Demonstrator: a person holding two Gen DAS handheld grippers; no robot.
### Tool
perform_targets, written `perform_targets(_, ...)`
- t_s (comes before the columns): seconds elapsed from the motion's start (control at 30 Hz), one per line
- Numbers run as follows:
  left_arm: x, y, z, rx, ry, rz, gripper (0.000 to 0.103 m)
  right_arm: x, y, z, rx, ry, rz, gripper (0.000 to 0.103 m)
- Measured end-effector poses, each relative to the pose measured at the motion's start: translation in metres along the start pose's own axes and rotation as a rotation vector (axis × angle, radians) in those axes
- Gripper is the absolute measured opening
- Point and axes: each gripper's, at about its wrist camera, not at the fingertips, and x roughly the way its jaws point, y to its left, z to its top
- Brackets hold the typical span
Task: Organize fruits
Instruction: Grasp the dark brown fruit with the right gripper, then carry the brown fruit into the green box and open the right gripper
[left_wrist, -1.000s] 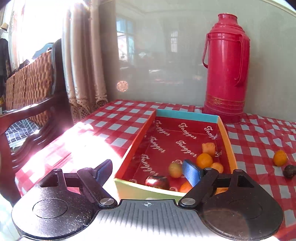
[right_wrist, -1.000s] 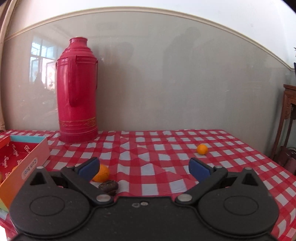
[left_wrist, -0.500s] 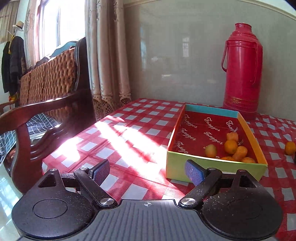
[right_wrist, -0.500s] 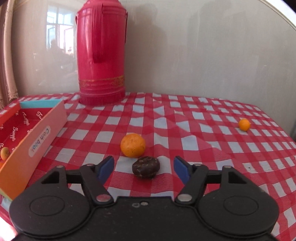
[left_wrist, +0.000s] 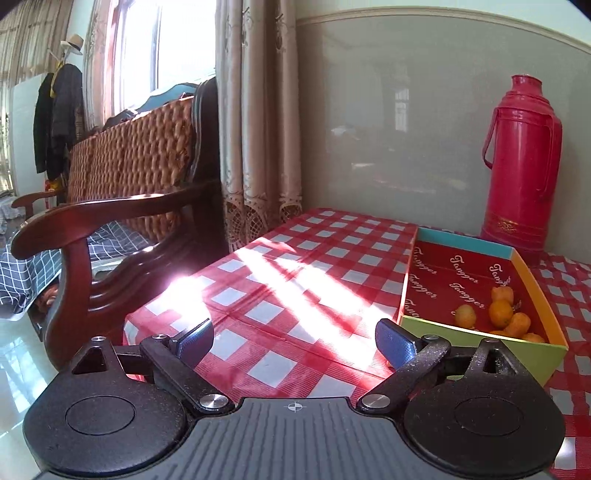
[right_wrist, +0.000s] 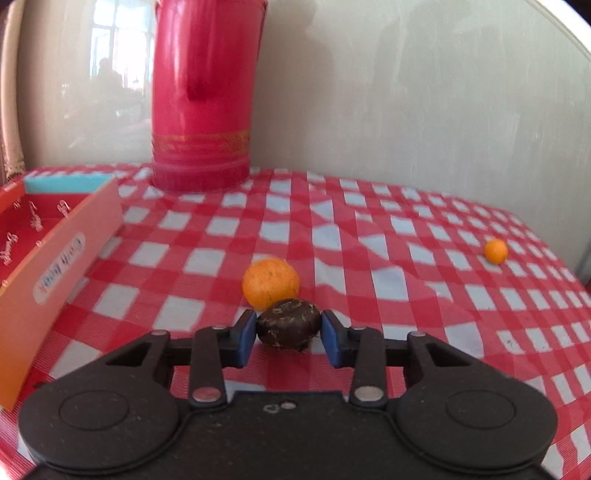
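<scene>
A dark brown wrinkled fruit (right_wrist: 289, 325) lies on the checked cloth, and my right gripper (right_wrist: 288, 319) is closing on it, both blue pads touching its sides. An orange (right_wrist: 270, 282) sits just behind the dark fruit, touching or nearly touching it. A small orange (right_wrist: 495, 251) lies far right. The open cardboard box (left_wrist: 476, 336) with a red lining holds several small orange fruits (left_wrist: 500, 314); its orange side wall (right_wrist: 55, 266) shows at the left of the right wrist view. My left gripper (left_wrist: 293, 332) hovers over the cloth left of the box, its jaws opening with nothing between them.
A tall red thermos (left_wrist: 521, 162) stands behind the box against the wall, and it is the red thermos (right_wrist: 203, 92) at the back of the right wrist view. A wooden wicker-backed chair (left_wrist: 110, 206) and curtains (left_wrist: 255, 110) stand beyond the table's left edge.
My left gripper has drawn back and to the left, away from the box, and its jaws have widened. My right gripper has moved forward and down to the dark fruit and closed onto it.
</scene>
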Motion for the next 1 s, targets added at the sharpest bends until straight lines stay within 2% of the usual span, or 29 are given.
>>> perform_targets(0.17, 0.003, 0.016, 0.001, -0.041, 0.01, 0.035, 0.096, -0.028, 0.019, 0.009, -0.016, -0.149, 0.084, 0.03)
perform_targets(0.33, 0.004, 0.031, 0.001, -0.056, 0.015, 0.074, 0.096, -0.051, 0.051, 0.014, -0.074, -0.243, 0.219, 0.03)
perform_targets(0.53, 0.005, 0.048, 0.001, -0.061, 0.01, 0.119, 0.097, -0.065, 0.104, 0.012, -0.191, -0.268, 0.375, 0.03)
perform_targets(0.67, 0.005, 0.059, 0.001, -0.067, 0.01, 0.145, 0.097, -0.067, 0.132, 0.006, -0.264, -0.254, 0.421, 0.031)
perform_targets(0.7, 0.006, 0.061, 0.001, -0.068, 0.01, 0.149, 0.097, -0.067, 0.136, 0.005, -0.276, -0.254, 0.42, 0.033)
perform_targets(0.73, 0.006, 0.063, 0.001, -0.069, 0.01, 0.153, 0.097, -0.068, 0.14, 0.003, -0.285, -0.262, 0.412, 0.04)
perform_targets(0.77, 0.006, 0.064, 0.001, -0.071, 0.012, 0.155, 0.097, -0.071, 0.143, 0.001, -0.293, -0.272, 0.405, 0.052)
perform_targets(0.8, 0.008, 0.065, 0.001, -0.073, 0.014, 0.156, 0.097, -0.07, 0.146, 0.002, -0.296, -0.285, 0.403, 0.058)
perform_targets(0.83, 0.008, 0.066, 0.001, -0.076, 0.016, 0.155, 0.097, -0.072, 0.145, 0.002, -0.293, -0.304, 0.398, 0.071)
perform_targets(0.87, 0.008, 0.065, 0.001, -0.079, 0.018, 0.153, 0.097, -0.075, 0.143, 0.001, -0.289, -0.324, 0.385, 0.074)
perform_targets(1.0, 0.009, 0.057, 0.001, -0.07, 0.02, 0.132, 0.097, -0.083, 0.13, 0.003, -0.276, -0.383, 0.333, 0.078)
